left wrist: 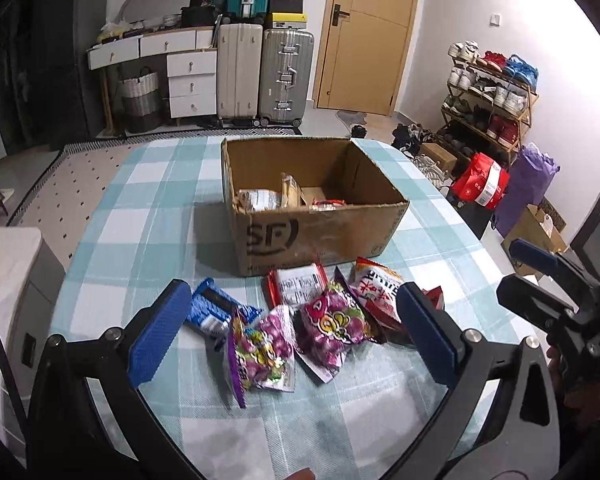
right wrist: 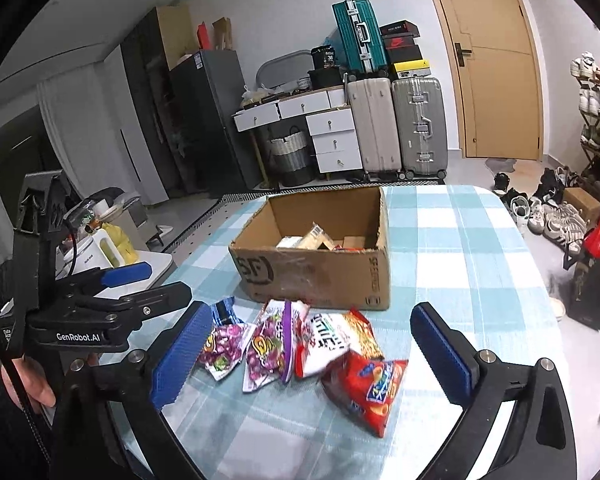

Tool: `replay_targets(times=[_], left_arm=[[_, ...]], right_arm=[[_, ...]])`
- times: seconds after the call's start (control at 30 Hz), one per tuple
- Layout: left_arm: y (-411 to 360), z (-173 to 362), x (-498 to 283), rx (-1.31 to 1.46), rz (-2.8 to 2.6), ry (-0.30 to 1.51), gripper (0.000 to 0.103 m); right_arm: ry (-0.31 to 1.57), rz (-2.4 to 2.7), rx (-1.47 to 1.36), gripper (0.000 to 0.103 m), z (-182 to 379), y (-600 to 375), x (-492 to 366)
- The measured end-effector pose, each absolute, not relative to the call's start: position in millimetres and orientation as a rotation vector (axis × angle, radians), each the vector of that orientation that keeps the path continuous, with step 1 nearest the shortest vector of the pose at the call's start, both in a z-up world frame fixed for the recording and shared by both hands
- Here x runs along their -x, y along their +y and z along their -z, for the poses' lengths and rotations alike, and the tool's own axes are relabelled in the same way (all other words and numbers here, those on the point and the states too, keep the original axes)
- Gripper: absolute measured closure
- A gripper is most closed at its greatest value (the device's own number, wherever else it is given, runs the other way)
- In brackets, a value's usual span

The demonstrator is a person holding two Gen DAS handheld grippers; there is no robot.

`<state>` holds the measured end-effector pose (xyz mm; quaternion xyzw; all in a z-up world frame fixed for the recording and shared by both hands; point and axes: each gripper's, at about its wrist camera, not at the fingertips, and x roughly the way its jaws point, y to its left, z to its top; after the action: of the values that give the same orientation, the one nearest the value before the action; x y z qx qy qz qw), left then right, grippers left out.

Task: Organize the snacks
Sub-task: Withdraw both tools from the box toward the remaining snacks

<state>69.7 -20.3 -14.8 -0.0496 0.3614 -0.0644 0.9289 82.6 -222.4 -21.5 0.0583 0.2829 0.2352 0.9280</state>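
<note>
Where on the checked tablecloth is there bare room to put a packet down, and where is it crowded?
Bare cloth lies left of the cardboard box, out to the table's left edge, and right of the box. Another free strip runs between the snack packets and the near edge. It is crowded directly in front of the box, where packets overlap. Both tongs, left and right, are open and empty.

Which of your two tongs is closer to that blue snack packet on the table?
Left. The left tongs hang open with one finger beside the blue snack packet; the right tongs hang open farther right, over the red chip bag.
</note>
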Motion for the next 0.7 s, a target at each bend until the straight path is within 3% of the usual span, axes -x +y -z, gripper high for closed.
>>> replay_targets(times=[0.7], left_arm=[[0,80,-56,0.132,0.035,0.794,0.001]], right_arm=[[0.68,-0.479,-0.156,0.002,78,-230,-74]])
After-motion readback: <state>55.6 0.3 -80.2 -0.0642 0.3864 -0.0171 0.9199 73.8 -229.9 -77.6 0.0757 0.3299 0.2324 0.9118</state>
